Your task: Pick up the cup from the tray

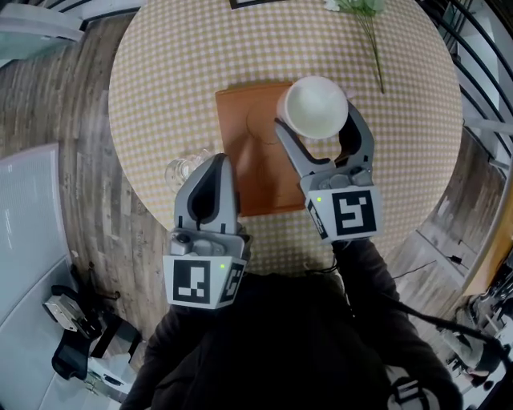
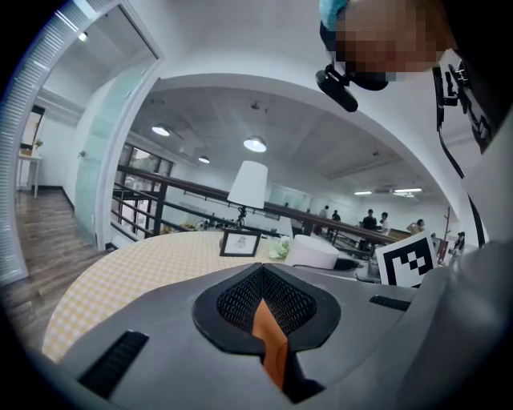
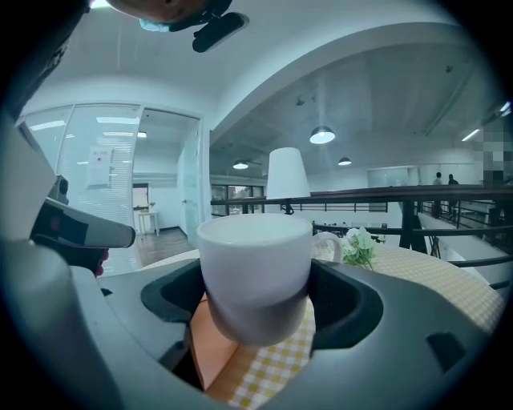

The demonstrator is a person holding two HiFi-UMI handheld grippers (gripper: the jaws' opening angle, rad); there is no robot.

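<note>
A white cup hangs lifted above the orange tray, held between the jaws of my right gripper. In the right gripper view the cup fills the middle, upright, with the pads pressed on both its sides and its handle pointing away; the tray and checked cloth show below it. My left gripper is shut and empty, over the tray's near left corner. In the left gripper view its jaws meet with only a strip of the tray seen through them, and the cup sits far right.
The round table wears a yellow checked cloth. A clear glass object lies left of the tray, next to the left gripper. Flowers with green stems lie at the far right. A picture frame and a lamp stand at the table's far side.
</note>
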